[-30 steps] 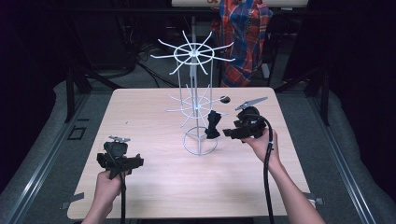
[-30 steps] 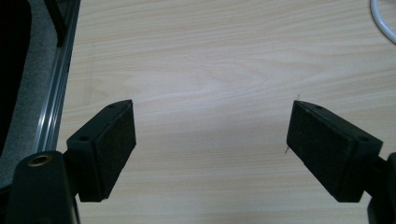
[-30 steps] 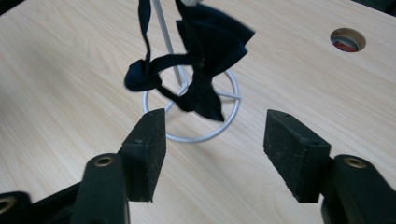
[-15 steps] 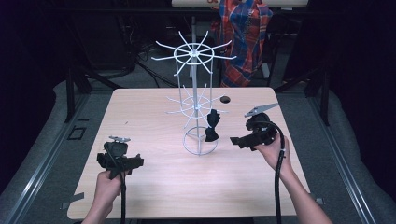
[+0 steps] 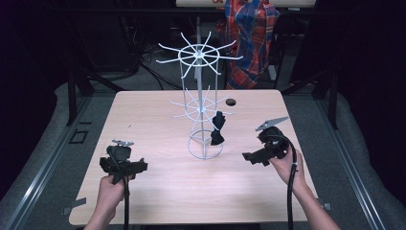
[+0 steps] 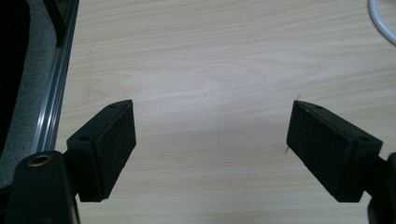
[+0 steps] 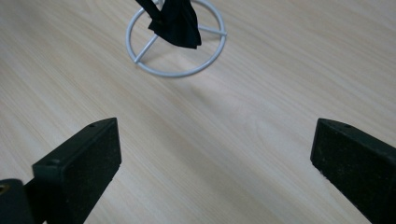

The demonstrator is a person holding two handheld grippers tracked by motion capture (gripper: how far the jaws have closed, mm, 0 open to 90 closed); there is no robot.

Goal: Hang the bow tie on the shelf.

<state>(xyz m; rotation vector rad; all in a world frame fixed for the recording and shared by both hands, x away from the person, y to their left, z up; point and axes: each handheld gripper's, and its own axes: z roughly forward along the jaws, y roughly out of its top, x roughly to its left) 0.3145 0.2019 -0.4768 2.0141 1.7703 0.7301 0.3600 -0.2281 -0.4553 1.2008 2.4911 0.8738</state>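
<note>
A white wire rack [image 5: 201, 91] with two tiers of spoke hooks stands mid-table on a ring base [image 7: 175, 42]. A black cloth item [image 5: 218, 128] hangs from a lower hook on its right side; its bottom end [image 7: 175, 21] shows in the right gripper view. My right gripper [image 5: 253, 157] is held right of the rack, apart from it, open with nothing between its jaws [image 7: 215, 172]. My left gripper [image 5: 122, 165] is low at the table's front left, open over bare wood [image 6: 210, 147].
The light wooden table [image 5: 158, 191] has a small round hole [image 5: 231, 102] near its far edge. A person in a plaid shirt [image 5: 251, 33] stands beyond the table. A metal rail [image 6: 51, 102] runs along the table's left side.
My right gripper has pulled back from the rack toward the front right, leaving the black cloth hanging on the hook. The left gripper has stayed put.
</note>
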